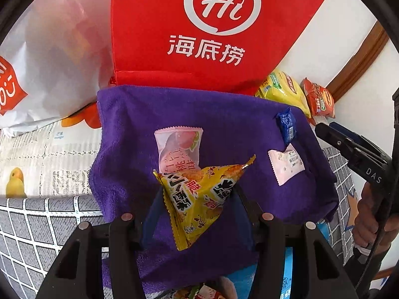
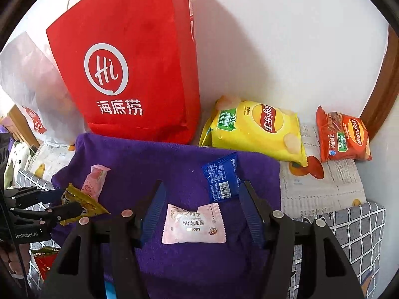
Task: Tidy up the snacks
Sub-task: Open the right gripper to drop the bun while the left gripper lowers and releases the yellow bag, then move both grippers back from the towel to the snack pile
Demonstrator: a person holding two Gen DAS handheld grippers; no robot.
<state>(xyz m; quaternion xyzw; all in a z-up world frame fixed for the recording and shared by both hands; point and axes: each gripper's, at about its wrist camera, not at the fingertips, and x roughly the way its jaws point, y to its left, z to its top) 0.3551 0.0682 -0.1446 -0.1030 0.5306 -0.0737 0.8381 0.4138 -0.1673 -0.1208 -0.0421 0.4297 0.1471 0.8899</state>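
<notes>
Left wrist view: left gripper (image 1: 199,199) pinching puffy yellow crinkly triangle snack packet (image 1: 199,196) above purple fuzzy towel (image 1: 224,114). Light, squashy, slippery; best held by flat sealed edge. Right gripper (image 2: 202,214) open over pale pink flat candy wrapper (image 2: 192,226) on towel.

Left gripper (image 1: 199,199): angled steeply down over the purple towel (image 1: 224,129), both pads pressed against a yellow snack packet (image 1: 199,199) held clear above the towel. Right gripper (image 2: 202,214): angled down over the same towel, fingers (image 2: 154,211) spread apart and gripping nothing. A hand (image 1: 371,214) grips the right gripper's handle beyond the towel's right edge.
</notes>
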